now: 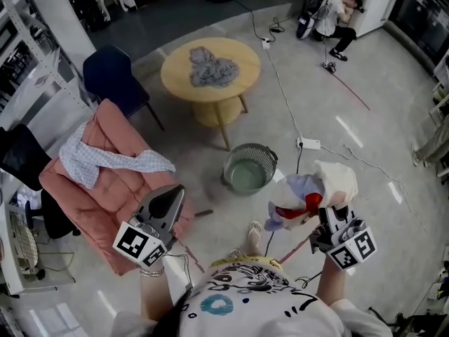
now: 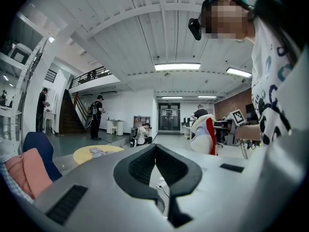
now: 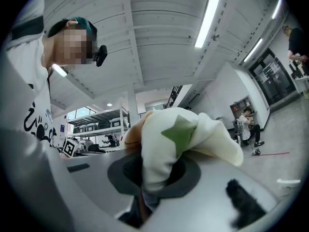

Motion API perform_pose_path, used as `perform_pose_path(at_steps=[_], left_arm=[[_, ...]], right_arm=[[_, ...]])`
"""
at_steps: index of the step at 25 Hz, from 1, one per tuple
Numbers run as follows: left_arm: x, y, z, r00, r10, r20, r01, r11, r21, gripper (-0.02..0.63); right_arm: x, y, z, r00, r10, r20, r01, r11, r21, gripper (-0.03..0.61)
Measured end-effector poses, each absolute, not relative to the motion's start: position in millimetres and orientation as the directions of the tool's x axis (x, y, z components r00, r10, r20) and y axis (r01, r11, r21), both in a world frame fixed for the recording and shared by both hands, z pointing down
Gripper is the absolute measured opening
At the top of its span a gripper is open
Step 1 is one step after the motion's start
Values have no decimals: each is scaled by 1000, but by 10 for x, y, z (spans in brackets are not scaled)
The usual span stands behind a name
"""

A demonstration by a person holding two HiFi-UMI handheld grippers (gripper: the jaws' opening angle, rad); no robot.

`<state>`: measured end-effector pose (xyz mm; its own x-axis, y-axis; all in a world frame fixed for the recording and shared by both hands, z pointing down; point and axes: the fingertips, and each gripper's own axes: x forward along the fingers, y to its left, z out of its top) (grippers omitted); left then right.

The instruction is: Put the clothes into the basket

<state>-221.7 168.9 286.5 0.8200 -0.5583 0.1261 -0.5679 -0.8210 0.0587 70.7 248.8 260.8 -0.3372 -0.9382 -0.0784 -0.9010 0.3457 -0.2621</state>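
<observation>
In the head view, the left gripper (image 1: 175, 192) is at the lower left, above the edge of a pink armchair (image 1: 116, 188), and carries nothing. The right gripper (image 1: 326, 213) is at the lower right and grasps a bundle of clothes (image 1: 312, 188), cream, pale blue and red, which is in the air above the floor (image 1: 365, 104). The basket (image 1: 269, 156) stands on the floor between the two grippers, a little further from the person; the bundle is near it but to the right of it. A grey garment (image 1: 212, 69) lies on a round table (image 1: 175, 72) behind the basket, and a checked garment (image 1: 105, 161) lies over the armchair.

In the left gripper view, the jaws are closed together at the tips with nothing between them.

In the right gripper view, the jaws are clenched on cream cloth with a green star, which bulges over them.
</observation>
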Motion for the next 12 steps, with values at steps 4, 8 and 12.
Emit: perform_pose_path(at_steps=[4, 8, 12], left_arm=[[-1985, 1494, 2825, 823, -554, 123, -563, -825, 52, 15], [-1806, 1340, 2711, 815, -570, 101, -576, -817, 36, 14], [-1615, 1276, 2672, 800, -593, 96, -597, -802, 26, 14]], right_arm=[[885, 2262, 2559, -348, -934, -88, -896, 358, -261, 51], [1052, 2078, 2479, -370, -923, -103, -887, 384, -256, 51], [1237, 1916, 2428, -408, -905, -120, -871, 426, -246, 51]])
